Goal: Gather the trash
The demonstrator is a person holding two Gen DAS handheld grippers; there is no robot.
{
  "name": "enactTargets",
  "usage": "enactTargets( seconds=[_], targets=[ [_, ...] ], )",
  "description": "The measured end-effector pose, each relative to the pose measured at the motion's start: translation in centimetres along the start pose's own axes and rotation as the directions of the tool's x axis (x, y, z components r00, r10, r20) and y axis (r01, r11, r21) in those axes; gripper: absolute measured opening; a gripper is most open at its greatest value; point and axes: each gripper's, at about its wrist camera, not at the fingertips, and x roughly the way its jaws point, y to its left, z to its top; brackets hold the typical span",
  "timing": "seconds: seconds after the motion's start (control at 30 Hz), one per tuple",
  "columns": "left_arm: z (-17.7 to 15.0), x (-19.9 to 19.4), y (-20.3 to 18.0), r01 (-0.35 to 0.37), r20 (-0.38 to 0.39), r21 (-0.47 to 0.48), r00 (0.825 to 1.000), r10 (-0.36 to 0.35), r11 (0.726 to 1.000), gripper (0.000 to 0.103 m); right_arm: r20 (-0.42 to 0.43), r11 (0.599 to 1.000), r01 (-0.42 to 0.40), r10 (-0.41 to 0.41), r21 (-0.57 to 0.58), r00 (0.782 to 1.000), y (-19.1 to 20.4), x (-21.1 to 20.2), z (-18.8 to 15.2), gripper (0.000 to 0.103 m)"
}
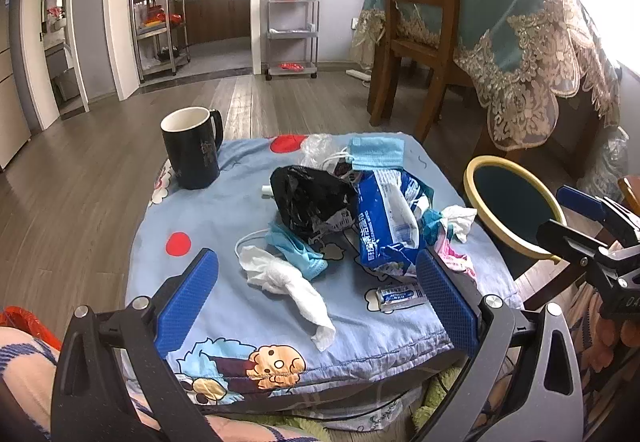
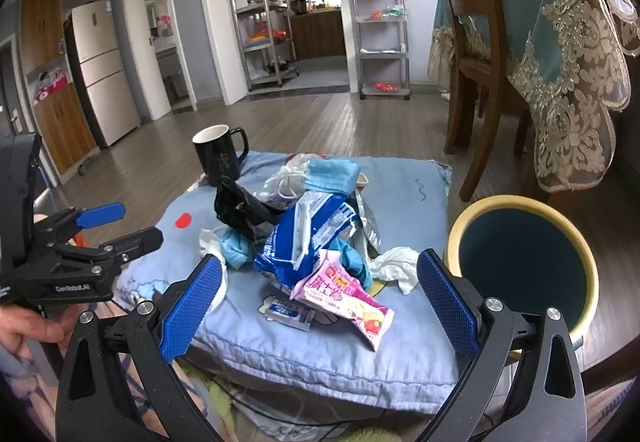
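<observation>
Clearly both tools, the left tool and the right tool, are gaping wide and empty; the pink wrapper is lying beside the bin, nearer the right tool.

Glossy black mug on matt printed cloth — crinkled shiny plastic wrapper, soft white tissue.

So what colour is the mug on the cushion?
Black with a white inside, clearest in the left wrist view.

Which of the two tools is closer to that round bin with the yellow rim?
Right. The right tool hovers open with one finger beside the bin. The left tool sits open over the cushion's near edge, farther from it.
</observation>
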Motion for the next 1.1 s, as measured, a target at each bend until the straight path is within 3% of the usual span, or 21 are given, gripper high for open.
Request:
enactTargets(
  seconds=[0.23, 0.37, 0.53, 0.7, 0.87, 0.97, 1.1],
  targets=[
    [-0.1, 1.3, 0.1, -0.005, 0.001, -0.013, 1.0, 0.005, 1.0, 0.097, -0.027, 1.0, -0.008, 0.008, 0.02, 1.0, -0.4, 0.4, 0.2, 0.097],
    [-0.4, 2.9, 0.5, -0.01, -0.083, -0.035, 0.996, 0.007, 0.999, 0.094, -0.055, 0.999, 0.0, 0.003, 0.046, 0.998, -0.8, 1.0, 0.2, 0.097],
    [-1.0, 5.9, 1.4, 0.028, -0.192, -0.109, 0.98, -0.048, 0.994, 0.066, -0.087, 0.998, 0.006, 0.0, 0.069, 0.996, -1.5, 1.8, 0.2, 0.097],
    [-1.9, 8.8, 2.4, 0.069, -0.271, -0.223, 0.954, -0.13, 0.972, 0.057, -0.132, 0.996, 0.014, -0.002, 0.086, 0.991, -2.0, 2.8, -0.1, 0.097],
    [-2.6, 11.4, 3.4, 0.062, -0.32, -0.301, 0.933, -0.162, 0.952, 0.049, -0.17, 0.993, 0.013, 0.007, 0.116, 0.985, -2.6, 3.8, -0.4, 0.097],
    [-3.2, 13.0, 3.8, 0.057, -0.358, -0.332, 0.916, -0.182, 0.941, 0.038, -0.188, 0.989, 0.018, 0.01, 0.146, 0.982, -3.1, 4.4, -0.6, 0.097],
    [-4.0, 14.5, 3.9, 0.05, -0.411, -0.334, 0.891, -0.193, 0.941, 0.008, -0.184, 0.981, 0.024, 0.012, 0.192, 0.983, -4.1, 4.4, -0.6, 0.097]
  ],
)
